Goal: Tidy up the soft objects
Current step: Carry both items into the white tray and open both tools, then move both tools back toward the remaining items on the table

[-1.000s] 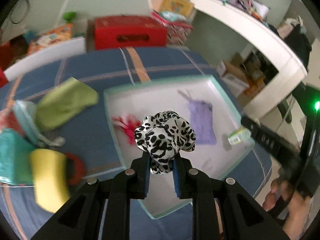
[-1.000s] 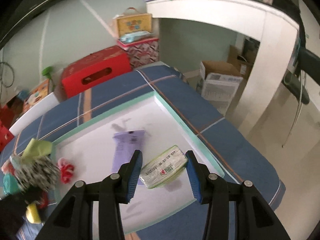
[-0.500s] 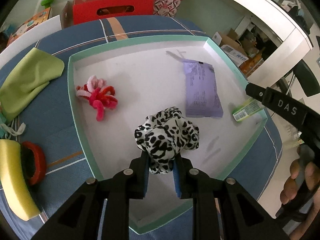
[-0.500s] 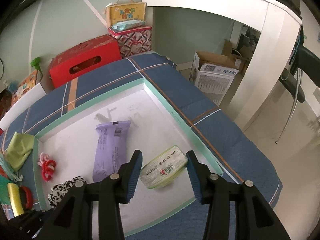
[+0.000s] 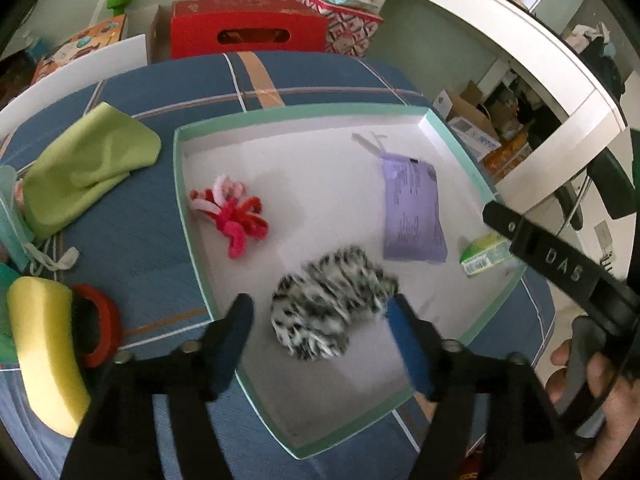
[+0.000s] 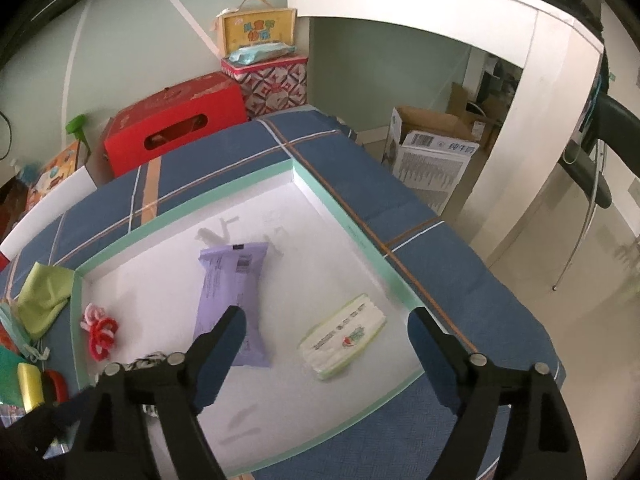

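Hovering above the tray (image 5: 182,216), the left gripper (image 5: 320,330) has its fingers spread wide, and the black-and-white spotted scrunchie (image 5: 332,308) shows between them, blurred, with no pad touching it; whether it already rests on the tray floor or is in mid-drop cannot be told from the smear. The right gripper (image 6: 326,340) is likewise wide open and holds nothing, with the green-edged tissue pack (image 6: 344,336) lying on the tray floor between and just ahead of its fingers and the purple packet (image 6: 232,300) beyond its left finger. The red and pink scrunchie (image 5: 230,216) lies well ahead and to the left of the left fingers, inside the tray. Judging from this, the main risk is a snag: a fuzzy, springy scrunchie could catch on a blue pad if the left gripper pulls away sideways instead of straight up, and be dragged toward the near rim or over it. A second risk is a collision, since the right gripper's black body sits close on the right of the left fingers, so a careless sweep toward the things outside the tray could knock them together. The green cloth (image 5: 80,176), the yellow sponge (image 5: 44,348) and the red ring (image 5: 102,322) lie to the left of the left fingers on the blue tablecloth (image 5: 132,240); reaching for the limp cloth with too shallow a bite would likely pinch only a fold and let it slide out
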`<state>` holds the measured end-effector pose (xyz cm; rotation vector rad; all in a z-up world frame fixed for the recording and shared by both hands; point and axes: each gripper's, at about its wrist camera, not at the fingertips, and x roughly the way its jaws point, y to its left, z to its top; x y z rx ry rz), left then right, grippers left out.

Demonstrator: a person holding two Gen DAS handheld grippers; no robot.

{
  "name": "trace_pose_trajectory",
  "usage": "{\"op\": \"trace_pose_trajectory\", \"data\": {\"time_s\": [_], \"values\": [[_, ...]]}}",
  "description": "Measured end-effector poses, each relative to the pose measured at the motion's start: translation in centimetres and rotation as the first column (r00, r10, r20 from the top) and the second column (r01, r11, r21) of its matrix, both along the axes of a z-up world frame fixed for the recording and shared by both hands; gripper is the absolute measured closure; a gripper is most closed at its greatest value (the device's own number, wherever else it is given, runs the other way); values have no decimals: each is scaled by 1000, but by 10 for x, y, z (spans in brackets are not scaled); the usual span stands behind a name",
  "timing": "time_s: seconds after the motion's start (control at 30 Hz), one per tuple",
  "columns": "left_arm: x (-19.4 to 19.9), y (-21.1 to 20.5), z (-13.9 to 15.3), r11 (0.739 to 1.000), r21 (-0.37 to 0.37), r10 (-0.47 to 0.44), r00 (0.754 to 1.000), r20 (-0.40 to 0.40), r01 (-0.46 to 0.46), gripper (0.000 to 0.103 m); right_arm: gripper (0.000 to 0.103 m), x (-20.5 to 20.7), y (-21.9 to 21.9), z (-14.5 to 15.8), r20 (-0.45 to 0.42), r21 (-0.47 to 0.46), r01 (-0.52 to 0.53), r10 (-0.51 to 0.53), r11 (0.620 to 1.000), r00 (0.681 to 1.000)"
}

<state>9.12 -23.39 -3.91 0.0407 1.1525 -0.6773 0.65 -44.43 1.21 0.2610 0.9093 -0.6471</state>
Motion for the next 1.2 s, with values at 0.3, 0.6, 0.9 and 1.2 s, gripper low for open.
{"op": "trace_pose_trajectory", "data": {"time_s": [0.3,0.6,0.9,1.2], "values": [[16,27,8,991,25,133,990,44,-134,18,0,-1,5,4,2,-33,-13,13,999,1000],[29,63,14,964,17,265,962,67,-266,7,0,2,18,4,11,-39,-62,62,997,998],[27,102,44,942,-44,336,933,126,-334,7,0,8,48,24,111,11,-158,156,987,981],[26,184,79,884,-45,465,867,178,-465,7,0,26,93,33,136,46,-283,274,958,952]]}}
